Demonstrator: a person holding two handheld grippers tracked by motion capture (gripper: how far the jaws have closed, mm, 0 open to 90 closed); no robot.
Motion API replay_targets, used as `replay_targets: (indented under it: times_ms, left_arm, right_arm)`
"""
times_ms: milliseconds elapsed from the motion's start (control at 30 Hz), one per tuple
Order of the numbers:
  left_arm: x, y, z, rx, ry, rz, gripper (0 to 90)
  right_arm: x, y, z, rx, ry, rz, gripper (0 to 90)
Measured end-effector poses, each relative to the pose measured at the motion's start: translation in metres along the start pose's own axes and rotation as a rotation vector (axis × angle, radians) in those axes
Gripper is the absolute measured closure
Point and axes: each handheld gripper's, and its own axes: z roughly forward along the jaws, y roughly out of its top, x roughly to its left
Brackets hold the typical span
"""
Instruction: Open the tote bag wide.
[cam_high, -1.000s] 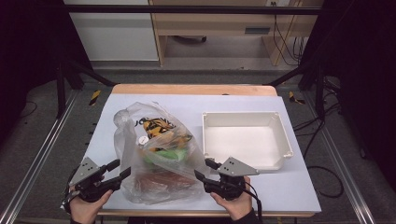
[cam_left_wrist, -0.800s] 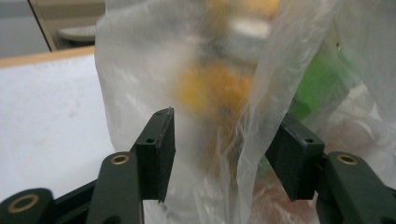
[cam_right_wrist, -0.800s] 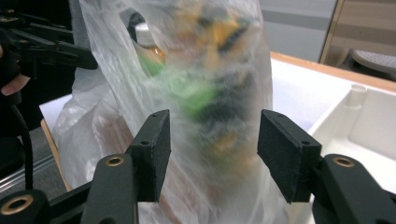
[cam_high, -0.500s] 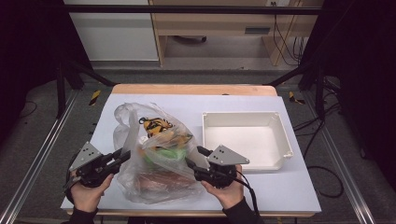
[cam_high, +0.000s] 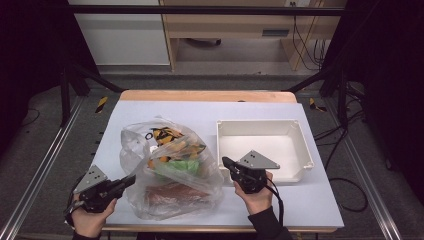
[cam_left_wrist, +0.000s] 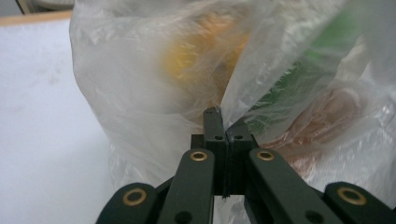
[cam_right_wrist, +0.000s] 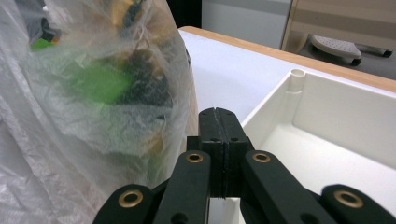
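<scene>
A clear plastic bag (cam_high: 170, 165) lies on the white table (cam_high: 200, 112), holding a yellow-and-black packet, a green packet and a reddish-brown one. My left gripper (cam_high: 132, 178) is at the bag's left front; its jaws have just closed. In the left gripper view it (cam_left_wrist: 223, 119) is shut, with a fold of the bag's film (cam_left_wrist: 140, 70) pinched at the tips. My right gripper (cam_high: 225, 161) sits at the bag's right edge, and its jaws have also just closed. In the right gripper view it (cam_right_wrist: 218, 112) is shut, the bag (cam_right_wrist: 93, 93) beside it, nothing visible between the jaws.
A white rectangular tray (cam_high: 265, 123) stands to the right of the bag, just behind the right gripper; its near corner (cam_right_wrist: 336, 84) fills the right of the right gripper view. Dark frame rails run along both sides of the table.
Both grippers' jaws stood open a second ago and are now closed. The right gripper has moved away from the table's front edge, toward the tray. The left hand is back near where it started.
</scene>
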Motion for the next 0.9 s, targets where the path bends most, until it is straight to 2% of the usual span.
replay_targets:
  times_ms: [67,100,167,333,400,433,500,600,667,767,900]
  left_arm:
    - [0.0,-0.007,0.004,0.02,-0.001,-0.001,89.8]
    - [0.0,-0.009,0.005,0.025,-0.002,-0.002,89.8]
    - [0.001,-0.014,0.007,0.037,-0.002,-0.004,89.8]
    - [0.002,-0.019,0.011,0.052,0.004,-0.005,89.8]
    - [0.003,-0.02,0.012,0.053,0.002,-0.014,89.8]
    - [0.003,-0.021,0.013,0.056,0.003,-0.012,89.8]
    - [0.003,-0.022,0.013,0.058,0.002,-0.012,89.8]
    - [0.004,-0.024,0.014,0.066,0.002,-0.014,89.8]
    - [0.004,-0.025,0.015,0.07,0.0,-0.018,89.8]
    - [0.005,-0.026,0.018,0.083,-0.002,-0.023,89.8]
    - [0.005,-0.028,0.021,0.096,-0.001,-0.022,89.8]
  right_arm:
    - [-0.001,-0.001,-0.004,-0.027,0.013,0.005,88.8]
    - [-0.001,0.0,-0.006,-0.046,0.022,0.008,83.2]
    - [0.0,0.005,-0.007,-0.073,0.04,0.018,78.7]
    - [0.007,0.022,-0.001,-0.119,0.105,0.028,53.1]
    - [0.011,0.026,0.005,-0.115,0.132,0.024,50.5]
    - [0.015,0.027,0.01,-0.104,0.143,0.02,50.8]
    - [0.02,0.028,0.016,-0.085,0.149,0.006,57.4]
    - [0.023,0.026,0.02,-0.064,0.142,-0.012,78.2]
    - [0.021,0.025,0.018,-0.065,0.134,-0.01,86.9]
    - [0.012,0.022,0.013,-0.074,0.1,0.017,90.0]
    - [0.0,0.012,0.016,-0.039,0.057,0.05,90.0]
